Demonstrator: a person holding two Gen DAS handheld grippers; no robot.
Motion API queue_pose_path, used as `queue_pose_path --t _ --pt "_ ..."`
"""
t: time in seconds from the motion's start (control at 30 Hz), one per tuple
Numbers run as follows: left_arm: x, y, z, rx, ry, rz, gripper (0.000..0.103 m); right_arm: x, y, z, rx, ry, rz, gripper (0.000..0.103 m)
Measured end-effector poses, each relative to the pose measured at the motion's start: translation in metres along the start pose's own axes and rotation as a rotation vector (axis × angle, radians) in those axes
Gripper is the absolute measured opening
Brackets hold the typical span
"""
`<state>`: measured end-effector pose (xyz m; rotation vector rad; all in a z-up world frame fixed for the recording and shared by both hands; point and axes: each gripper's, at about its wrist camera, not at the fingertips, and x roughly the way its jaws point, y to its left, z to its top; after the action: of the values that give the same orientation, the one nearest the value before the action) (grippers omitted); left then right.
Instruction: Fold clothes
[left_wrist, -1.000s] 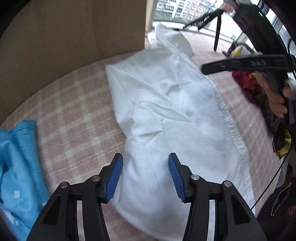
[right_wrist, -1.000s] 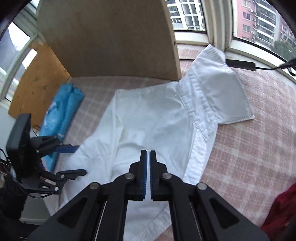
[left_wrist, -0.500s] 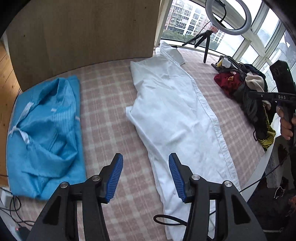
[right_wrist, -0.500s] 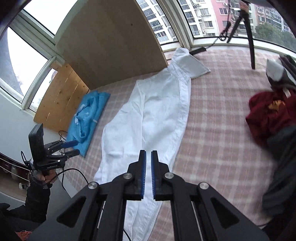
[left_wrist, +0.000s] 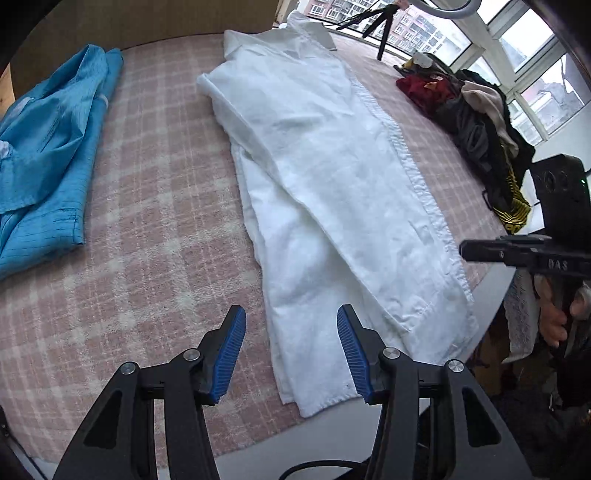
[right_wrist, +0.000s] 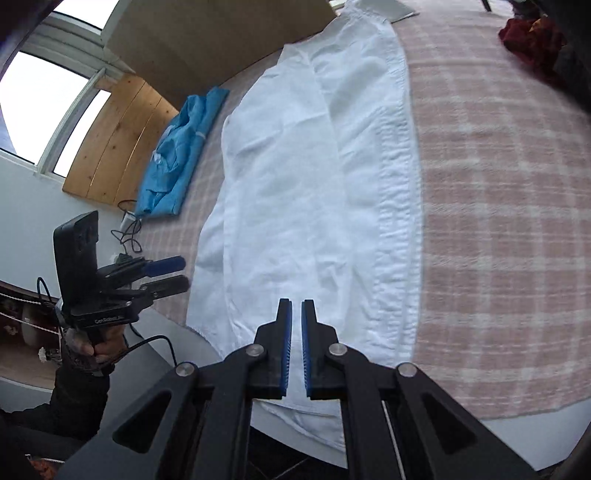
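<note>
Now, over the near edge of the surface (left_wrist: 155, 236), I hold both tools above a white shirt (left_wrist: 325, 177) laid out long, its collar toward the far edge and its hem hanging a little past the near edge. My left gripper (left_wrist: 291, 350) has its jaws about half open with nothing between them, poised above the hem's left corner. My right gripper (right_wrist: 296, 347) has its jaws all but shut, empty, over the hem's middle.

By my reading, the sides are already folded in, so the lengthwise fold comes next. That calls for opening the right jaws, pinching both hem corners through all layers, and carrying them toward the collar.

From the left wrist I see a heap of dark and red clothes (left_wrist: 469, 103) by the right edge, and a blue garment (left_wrist: 48, 147) folded at the left edge. From the right wrist I see the hem draped over the edge, a cable (right_wrist: 129, 229) beyond the left edge, and the hand (right_wrist: 99, 343) gripping my left tool.
</note>
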<state>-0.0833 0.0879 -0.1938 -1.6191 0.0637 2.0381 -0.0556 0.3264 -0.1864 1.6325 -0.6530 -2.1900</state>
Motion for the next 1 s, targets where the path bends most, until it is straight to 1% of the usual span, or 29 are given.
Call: queue_pose_path --t 0.07,0.1,0.13,0.17,0.2,0.23,0.27,0.33,0.4,0.43,0.47,0.5,0.53,0.6,0.63,0.7,0.73,0.87,0.93,1.0 --pt "0.007 0.005 0.004 -0.029 -0.007 -0.011 0.048 0.016 0.011 -0.002 -0.032 0.016 -0.004 0.006" --pt "0.010 0.008 0.007 -0.044 -0.010 -0.019 0.050 0.024 0.017 -0.003 -0.048 0.023 -0.006 0.006" --pt "0.011 0.010 0.009 -0.070 0.002 -0.065 0.047 0.032 0.023 -0.004 -0.064 0.031 -0.008 0.006" --pt "0.013 0.011 0.010 -0.096 0.017 -0.098 0.043 0.039 0.027 -0.004 -0.078 0.038 -0.014 0.006" --pt "0.014 0.009 0.009 -0.105 0.023 -0.109 0.032 0.047 0.029 -0.003 -0.082 0.049 -0.030 0.008" --pt "0.016 0.006 0.006 -0.104 0.036 -0.104 0.025 0.056 0.029 -0.004 -0.077 0.068 -0.047 0.011" --pt "0.017 0.001 0.003 -0.091 0.053 -0.087 0.024 0.059 0.030 -0.005 -0.084 0.074 -0.052 0.012" --pt "0.014 -0.011 -0.006 -0.050 0.060 -0.036 0.024 0.051 0.032 -0.010 -0.115 0.072 -0.051 0.012" --pt "0.010 -0.014 -0.014 -0.049 0.065 -0.027 0.024 0.030 0.022 -0.020 -0.103 0.029 -0.059 0.015" --pt "0.007 -0.015 -0.017 -0.048 0.066 -0.029 0.026 0.017 0.012 -0.026 -0.088 0.001 -0.079 0.023" --pt "0.005 -0.016 -0.019 -0.047 0.062 -0.016 0.027 0.004 0.002 -0.032 -0.069 -0.024 -0.107 0.034" --pt "0.005 -0.015 -0.021 -0.050 0.066 -0.005 0.029 -0.007 -0.010 -0.038 -0.042 -0.043 -0.141 0.038" --pt "0.005 -0.014 -0.022 -0.054 0.071 0.004 0.029 -0.015 -0.023 -0.044 -0.009 -0.052 -0.154 0.040" --pt "0.007 -0.013 -0.024 -0.063 0.088 0.001 0.031 -0.025 -0.046 -0.057 0.058 -0.055 -0.146 0.040" --pt "0.009 -0.014 -0.025 -0.059 0.097 0.011 0.032 -0.026 -0.053 -0.060 0.080 -0.051 -0.142 0.040" --pt "0.012 -0.017 -0.028 -0.045 0.108 0.025 0.033 -0.028 -0.060 -0.065 0.089 -0.053 -0.146 0.040" --pt "0.011 -0.019 -0.028 -0.034 0.108 0.026 0.036 -0.028 -0.059 -0.066 0.081 -0.055 -0.147 0.040" --pt "0.011 -0.021 -0.028 -0.010 0.123 0.015 0.037 -0.022 -0.047 -0.068 0.037 -0.052 -0.156 0.040" --pt "0.012 -0.023 -0.028 -0.002 0.129 -0.009 0.037 -0.018 -0.040 -0.069 0.012 -0.050 -0.169 0.040" --pt "0.012 -0.026 -0.030 0.012 0.129 -0.038 0.037 -0.017 -0.034 -0.072 -0.002 -0.055 -0.199 0.040"
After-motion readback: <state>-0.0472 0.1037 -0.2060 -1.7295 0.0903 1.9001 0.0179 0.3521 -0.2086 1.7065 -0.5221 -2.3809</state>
